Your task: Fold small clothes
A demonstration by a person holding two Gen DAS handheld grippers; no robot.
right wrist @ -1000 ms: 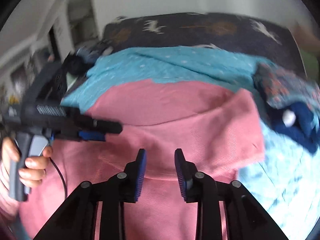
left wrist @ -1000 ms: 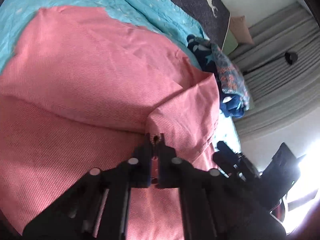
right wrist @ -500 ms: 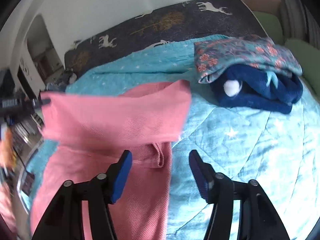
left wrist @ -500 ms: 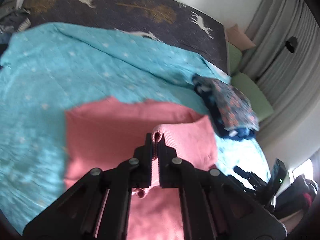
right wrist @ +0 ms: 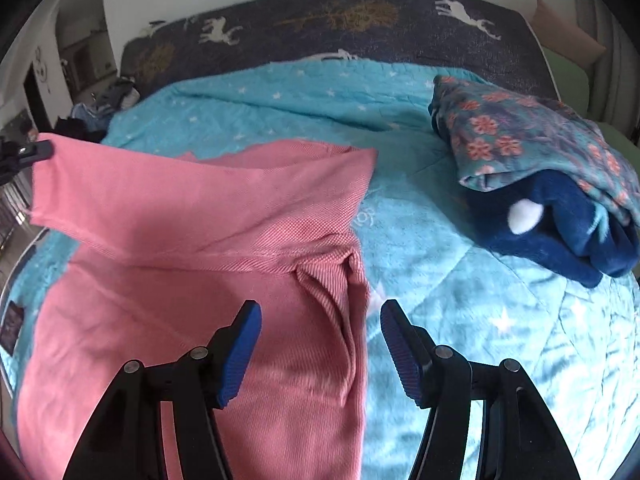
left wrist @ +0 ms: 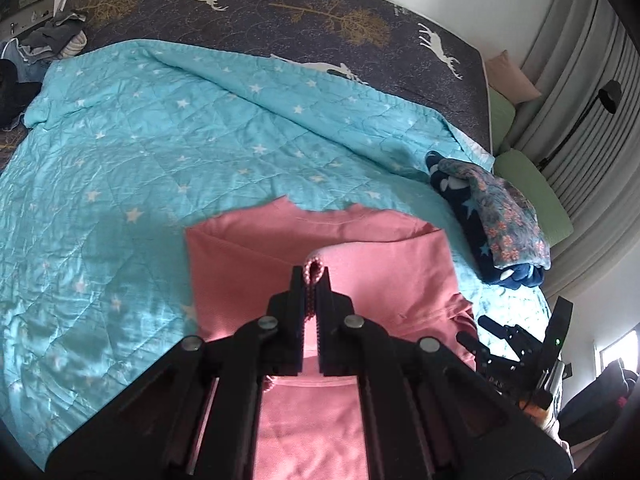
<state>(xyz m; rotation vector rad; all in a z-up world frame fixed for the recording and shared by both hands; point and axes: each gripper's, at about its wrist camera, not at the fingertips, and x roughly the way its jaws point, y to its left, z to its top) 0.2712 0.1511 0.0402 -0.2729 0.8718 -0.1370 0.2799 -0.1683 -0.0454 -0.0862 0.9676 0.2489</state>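
A pink knit garment (left wrist: 248,264) lies on the turquoise star quilt (left wrist: 160,140). My left gripper (left wrist: 312,276) is shut on a corner of it and holds that flap lifted, so the cloth hangs folded over the part below. In the right wrist view the raised flap of the pink garment (right wrist: 180,208) stretches from the left gripper (right wrist: 28,152) at the far left edge. My right gripper (right wrist: 320,312) stands open over the garment's bunched right edge, its blue pads (right wrist: 240,344) not pressing the cloth. The right gripper (left wrist: 492,336) also shows low at the right in the left wrist view.
A folded stack of navy and floral clothes (right wrist: 540,168) sits on the quilt to the right of the pink garment. A dark deer-print sheet (left wrist: 320,12) covers the far end of the bed. Green pillows (left wrist: 532,196) and grey curtains line the right side. Loose clothes (left wrist: 52,36) lie far left.
The left gripper rose and drew back with the pink corner in it, lifting the flap. The right gripper opened wider and shifted right to the garment's right edge.
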